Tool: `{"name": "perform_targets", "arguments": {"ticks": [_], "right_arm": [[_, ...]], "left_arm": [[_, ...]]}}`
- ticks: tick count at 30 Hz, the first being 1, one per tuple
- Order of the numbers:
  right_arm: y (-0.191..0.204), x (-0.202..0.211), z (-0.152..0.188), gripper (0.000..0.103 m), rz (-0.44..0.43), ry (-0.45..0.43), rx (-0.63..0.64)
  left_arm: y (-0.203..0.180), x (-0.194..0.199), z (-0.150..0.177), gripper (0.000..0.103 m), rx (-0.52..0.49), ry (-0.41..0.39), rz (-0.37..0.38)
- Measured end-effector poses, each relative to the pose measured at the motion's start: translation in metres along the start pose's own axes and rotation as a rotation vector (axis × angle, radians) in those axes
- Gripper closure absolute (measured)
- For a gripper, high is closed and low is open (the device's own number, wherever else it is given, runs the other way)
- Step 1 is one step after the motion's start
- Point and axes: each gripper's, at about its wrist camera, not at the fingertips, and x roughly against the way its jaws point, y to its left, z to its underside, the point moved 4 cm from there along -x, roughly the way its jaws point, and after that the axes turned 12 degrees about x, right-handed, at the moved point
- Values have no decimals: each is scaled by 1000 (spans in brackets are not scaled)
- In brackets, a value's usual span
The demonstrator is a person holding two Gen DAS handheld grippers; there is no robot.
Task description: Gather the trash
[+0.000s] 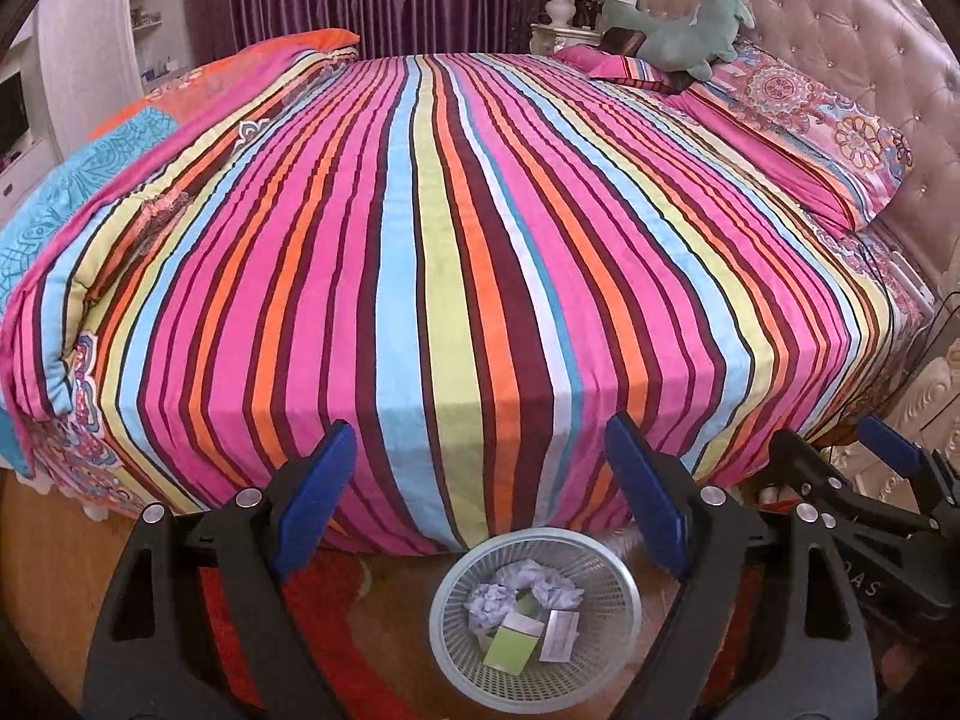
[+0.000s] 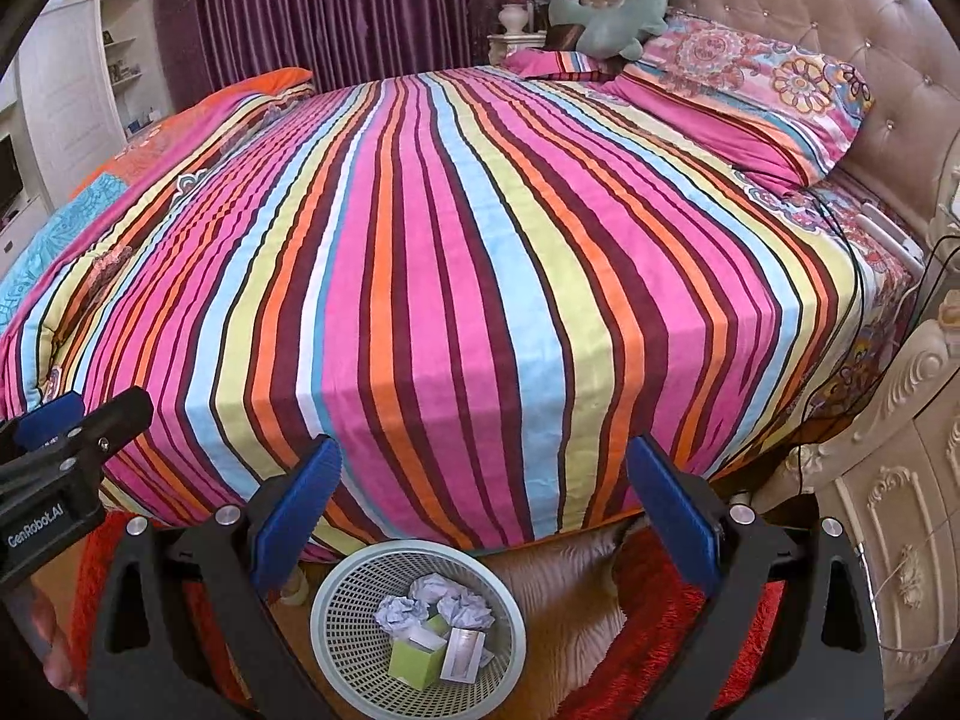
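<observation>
A pale mesh waste basket (image 1: 618,612) stands on the floor at the foot of the bed; it also shows in the right wrist view (image 2: 336,648). Inside lie crumpled white paper balls (image 1: 528,582), a green box (image 1: 510,642) and a small white packet (image 1: 559,636); the right view shows the paper (image 2: 438,597), the green box (image 2: 417,663) and the packet (image 2: 462,654). My left gripper (image 1: 480,456) is open and empty above the basket. My right gripper (image 2: 483,474) is open and empty, also above it. Each gripper appears at the edge of the other's view.
A striped bedspread (image 1: 456,228) covers the bed in front. Patterned pillows (image 2: 750,90) and a green plush toy (image 1: 678,30) lie by the tufted headboard (image 2: 840,18). A red rug (image 2: 690,630) lies under the basket. A carved nightstand (image 2: 900,480) stands at the right.
</observation>
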Motion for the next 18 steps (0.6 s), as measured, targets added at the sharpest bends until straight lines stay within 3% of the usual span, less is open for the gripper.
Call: {"name": "perform_targets", "arguments": {"ticks": [18], "right_arm": [[3,1,-1,11,-9,0,10]], "left_arm": [[2,-4,2,21,-11,8,-35]]}}
